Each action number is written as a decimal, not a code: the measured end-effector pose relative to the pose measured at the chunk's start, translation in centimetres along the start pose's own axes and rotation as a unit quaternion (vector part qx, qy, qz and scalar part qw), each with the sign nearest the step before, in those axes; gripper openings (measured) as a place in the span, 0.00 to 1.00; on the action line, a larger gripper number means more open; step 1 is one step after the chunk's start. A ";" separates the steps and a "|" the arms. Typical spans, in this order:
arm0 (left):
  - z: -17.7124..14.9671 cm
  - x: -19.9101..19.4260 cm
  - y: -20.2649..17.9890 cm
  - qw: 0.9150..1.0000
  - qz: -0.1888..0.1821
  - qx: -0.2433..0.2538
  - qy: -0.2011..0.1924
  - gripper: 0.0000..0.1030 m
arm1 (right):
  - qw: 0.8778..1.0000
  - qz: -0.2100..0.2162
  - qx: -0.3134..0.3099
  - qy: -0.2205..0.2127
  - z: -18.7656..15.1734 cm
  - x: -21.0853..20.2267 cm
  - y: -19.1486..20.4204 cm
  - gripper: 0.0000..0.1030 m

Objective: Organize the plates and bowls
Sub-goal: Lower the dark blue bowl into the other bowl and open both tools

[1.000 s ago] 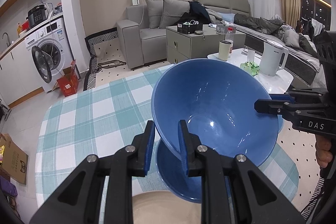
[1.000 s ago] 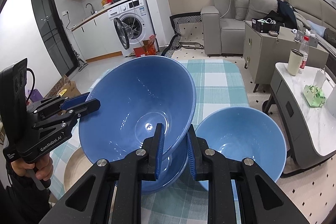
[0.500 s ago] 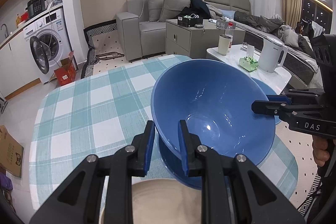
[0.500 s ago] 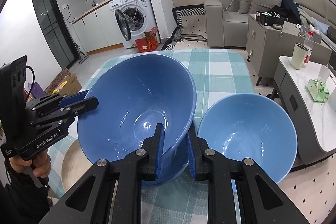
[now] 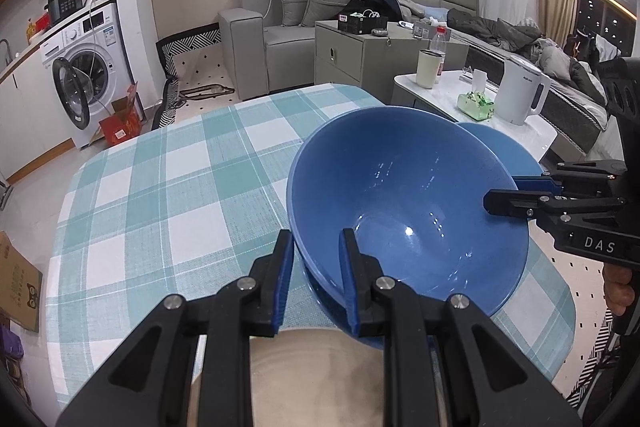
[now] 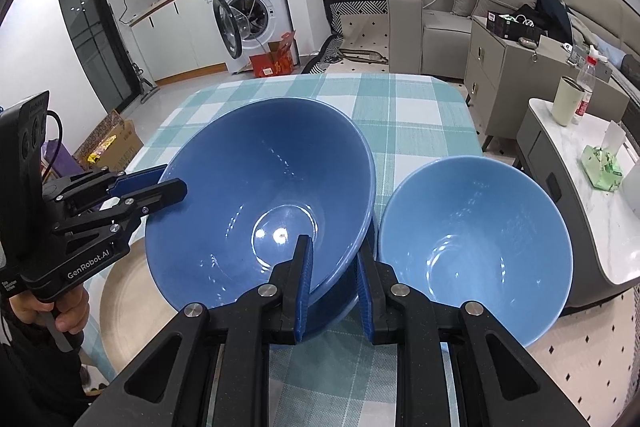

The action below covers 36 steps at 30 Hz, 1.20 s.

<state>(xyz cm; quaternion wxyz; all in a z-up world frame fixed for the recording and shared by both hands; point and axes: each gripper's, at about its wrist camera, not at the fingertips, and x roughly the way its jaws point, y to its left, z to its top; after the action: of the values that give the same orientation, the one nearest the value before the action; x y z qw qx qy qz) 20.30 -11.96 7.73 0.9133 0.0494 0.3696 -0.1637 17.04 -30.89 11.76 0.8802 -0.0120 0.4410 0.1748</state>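
Held bowl lowered toward the stack, not yet seated

Both tongs are clenched on opposite rims of the large blue bowl: the left gripper at its near edge, the right gripper across from it. Over the last second the bowl has sunk closer to the darker blue bowl under it, but it is still tilted. The lighter blue bowl stands just beside on the checked tablecloth, and the beige plate lies near the left gripper. Judgement: nesting is nearly done; levelling and release remain
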 end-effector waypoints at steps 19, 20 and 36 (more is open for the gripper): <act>-1.0 1.4 -0.5 1.000 0.004 0.012 0.016 0.20 | 0.999 -0.035 -0.024 0.026 -0.8 1.7 0.1 0.21; -1.0 1.5 -0.6 1.000 0.004 0.013 0.017 0.20 | 0.999 -0.036 -0.024 0.027 -0.9 1.7 0.1 0.21; -1.5 2.0 -0.6 1.000 0.003 0.013 0.028 0.21 | 0.998 -0.035 -0.024 0.040 -1.0 2.4 -0.1 0.23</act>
<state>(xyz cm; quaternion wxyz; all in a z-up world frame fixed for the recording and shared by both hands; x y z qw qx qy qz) 20.45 -12.73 5.25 0.9024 0.0664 0.3927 -0.1644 17.59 -30.42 9.30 0.8672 -0.0554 0.4705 0.1535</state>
